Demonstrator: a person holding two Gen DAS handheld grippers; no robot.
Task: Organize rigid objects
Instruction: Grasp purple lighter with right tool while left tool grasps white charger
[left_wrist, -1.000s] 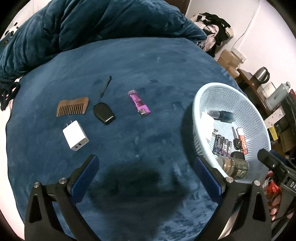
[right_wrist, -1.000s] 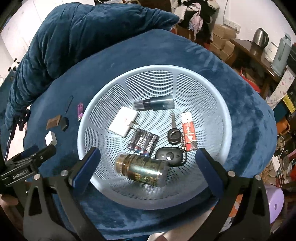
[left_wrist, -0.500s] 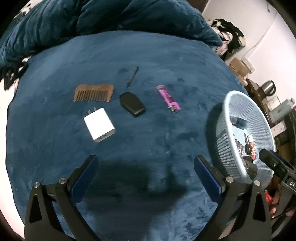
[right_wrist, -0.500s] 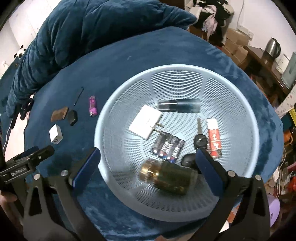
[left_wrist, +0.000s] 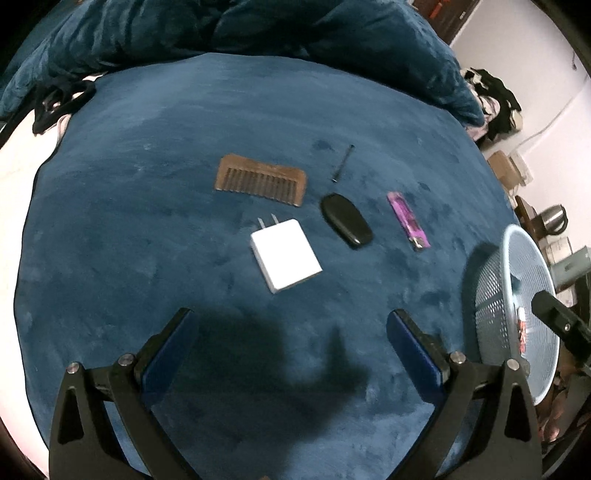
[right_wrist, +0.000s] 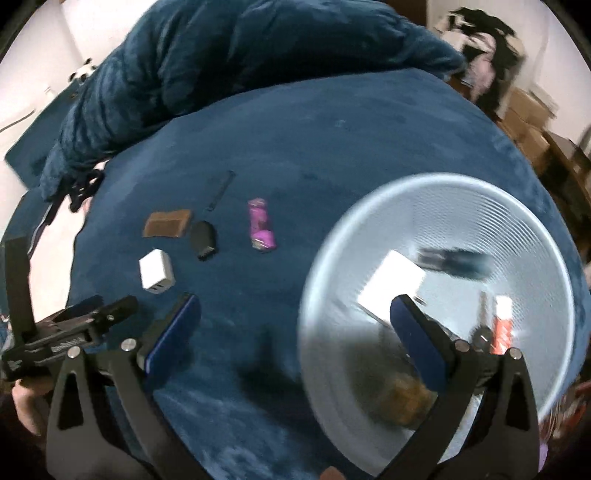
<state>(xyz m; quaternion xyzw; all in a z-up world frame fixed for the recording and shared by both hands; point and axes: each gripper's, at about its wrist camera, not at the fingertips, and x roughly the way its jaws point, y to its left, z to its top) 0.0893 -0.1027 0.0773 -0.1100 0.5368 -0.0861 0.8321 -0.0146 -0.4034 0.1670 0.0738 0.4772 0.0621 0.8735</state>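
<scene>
On the blue blanket lie a white charger (left_wrist: 284, 254), a wooden comb (left_wrist: 260, 179), a black key fob (left_wrist: 346, 220), a purple lighter (left_wrist: 408, 220) and a thin black pin (left_wrist: 342, 162). My left gripper (left_wrist: 290, 332) is open and empty, just short of the charger. The light blue basket (left_wrist: 495, 310) stands at the right. In the right wrist view the basket (right_wrist: 332, 280) holds a second white charger (right_wrist: 391, 284), a dark bottle (right_wrist: 454, 258), a red lighter (right_wrist: 502, 328) and a brown jar (right_wrist: 402, 402), all blurred. My right gripper (right_wrist: 293, 325) is open and empty over the basket's left rim.
A bunched blue duvet (left_wrist: 221, 29) lies along the far side. Clothes (left_wrist: 495, 96), cardboard boxes (left_wrist: 509, 170) and a kettle (left_wrist: 554, 218) stand beyond the right edge. My left gripper also shows at the lower left of the right wrist view (right_wrist: 92, 317).
My left gripper has swung left, away from the basket, towards the charger and comb. My right gripper has shifted left off the basket's middle to its left rim.
</scene>
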